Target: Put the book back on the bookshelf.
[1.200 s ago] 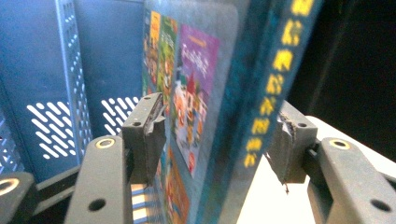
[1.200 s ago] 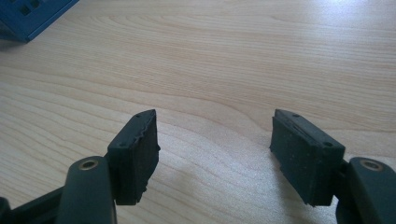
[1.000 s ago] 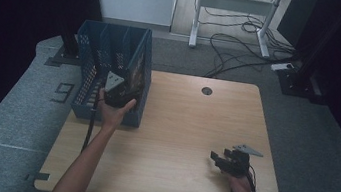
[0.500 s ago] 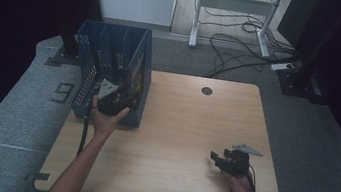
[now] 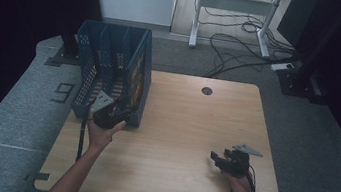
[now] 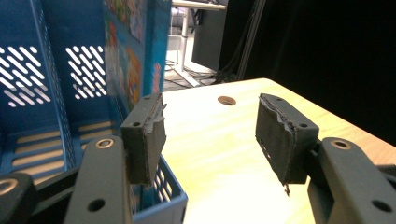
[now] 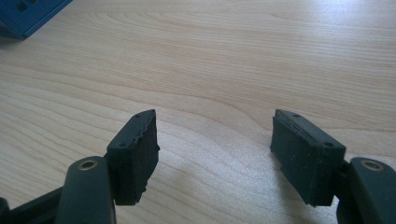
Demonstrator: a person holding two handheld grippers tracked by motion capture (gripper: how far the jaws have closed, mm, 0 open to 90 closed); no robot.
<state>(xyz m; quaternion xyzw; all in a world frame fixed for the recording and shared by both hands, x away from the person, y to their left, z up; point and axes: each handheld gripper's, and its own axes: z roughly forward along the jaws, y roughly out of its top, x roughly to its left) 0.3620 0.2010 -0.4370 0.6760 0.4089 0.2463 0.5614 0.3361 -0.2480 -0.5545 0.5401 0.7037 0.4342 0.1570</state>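
Left gripper (image 5: 114, 115) open, nothing between jaws, parked at near corner of blue file rack (image 5: 92, 72); colourful book (image 6: 122, 65) upright in rack just ahead-left. Right gripper (image 5: 222, 162) open, empty, low over bare table (image 5: 190, 124), well apart from rack.

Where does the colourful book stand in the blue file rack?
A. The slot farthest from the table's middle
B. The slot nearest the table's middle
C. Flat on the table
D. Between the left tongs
B: the colourful book stands upright against the blue file rack's wall beside the open tabletop.
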